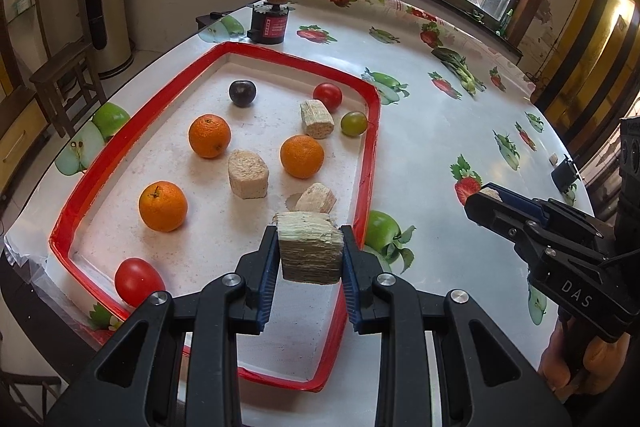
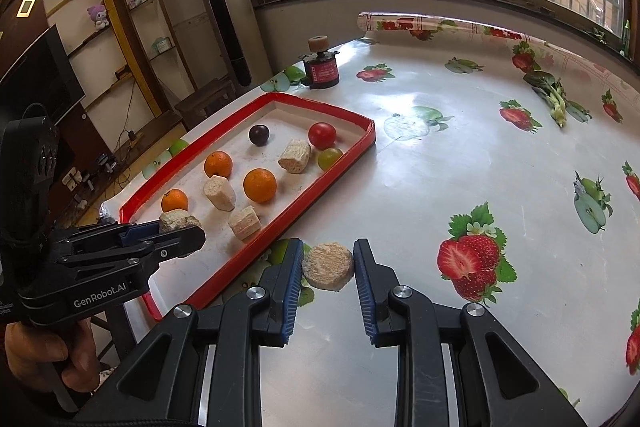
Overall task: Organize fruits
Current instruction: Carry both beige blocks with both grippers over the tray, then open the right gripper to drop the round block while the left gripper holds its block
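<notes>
Left wrist view is showing the left claw [image 1: 310,255] clamping a fibrous, pale chunk [image 1: 311,247], which looks like a cut piece of sugarcane, striped along its side and rough on top. It's hanging over the near right corner of the red-rimmed tray [image 1: 366,163], not resting on anything. Over on the other side, the right claw [image 2: 328,267] is squeezing a rounder chunk with a grainy cut face [image 2: 328,266], and that one's sitting out above the desk [image 2: 440,167], just beside the tray's long edge.

My guess is both pieces are being pulled out to sort them from the round fruit, since three more cane chunks are still lying in the tray among the rest. What's staying in there: three dimpled oranges, two glossy red tomatoes, a dark plum [image 1: 242,93] and a greenish tomato [image 1: 353,123] tucked against the right rim. Smooth stuff would roll, so the raised rim is probably helping.

The desk is wearing a shiny fruit-print oilcloth, which is pretty confusing next to real fruit.
</notes>
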A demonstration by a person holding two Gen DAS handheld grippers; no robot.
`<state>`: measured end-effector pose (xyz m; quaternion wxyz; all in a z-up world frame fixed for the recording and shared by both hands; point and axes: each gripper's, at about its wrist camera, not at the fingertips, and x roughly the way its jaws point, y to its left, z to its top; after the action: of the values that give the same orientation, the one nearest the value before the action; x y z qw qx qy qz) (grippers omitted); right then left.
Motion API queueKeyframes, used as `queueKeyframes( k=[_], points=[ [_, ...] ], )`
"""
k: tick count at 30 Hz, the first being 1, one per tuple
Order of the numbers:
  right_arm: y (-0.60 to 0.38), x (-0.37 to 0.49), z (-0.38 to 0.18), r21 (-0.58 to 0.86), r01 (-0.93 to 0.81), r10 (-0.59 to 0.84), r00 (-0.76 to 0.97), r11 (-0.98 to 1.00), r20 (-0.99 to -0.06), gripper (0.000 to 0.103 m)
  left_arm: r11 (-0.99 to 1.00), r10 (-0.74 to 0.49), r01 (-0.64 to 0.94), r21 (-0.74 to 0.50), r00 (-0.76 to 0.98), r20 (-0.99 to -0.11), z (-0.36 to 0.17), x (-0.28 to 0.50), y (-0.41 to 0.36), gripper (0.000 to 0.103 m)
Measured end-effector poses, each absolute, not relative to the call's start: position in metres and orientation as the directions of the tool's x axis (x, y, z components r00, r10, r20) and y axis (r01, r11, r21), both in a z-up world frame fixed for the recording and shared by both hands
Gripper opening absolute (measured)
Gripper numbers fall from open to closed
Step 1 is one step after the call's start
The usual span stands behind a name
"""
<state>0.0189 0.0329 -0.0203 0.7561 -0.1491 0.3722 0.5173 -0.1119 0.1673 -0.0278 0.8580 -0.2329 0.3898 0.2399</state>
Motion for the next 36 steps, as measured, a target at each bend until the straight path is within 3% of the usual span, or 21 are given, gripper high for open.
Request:
queueKeyframes(
  k=[36],
  points=[
    [0.152, 0.038, -0.052, 0.156, -0.923, 0.634, 0.112, 0.352, -0.765, 0.026, 0.736, 0.192, -0.633, -0.241, 0.537, -0.821, -0.06, -0.111, 0.207, 0.026]
  ],
)
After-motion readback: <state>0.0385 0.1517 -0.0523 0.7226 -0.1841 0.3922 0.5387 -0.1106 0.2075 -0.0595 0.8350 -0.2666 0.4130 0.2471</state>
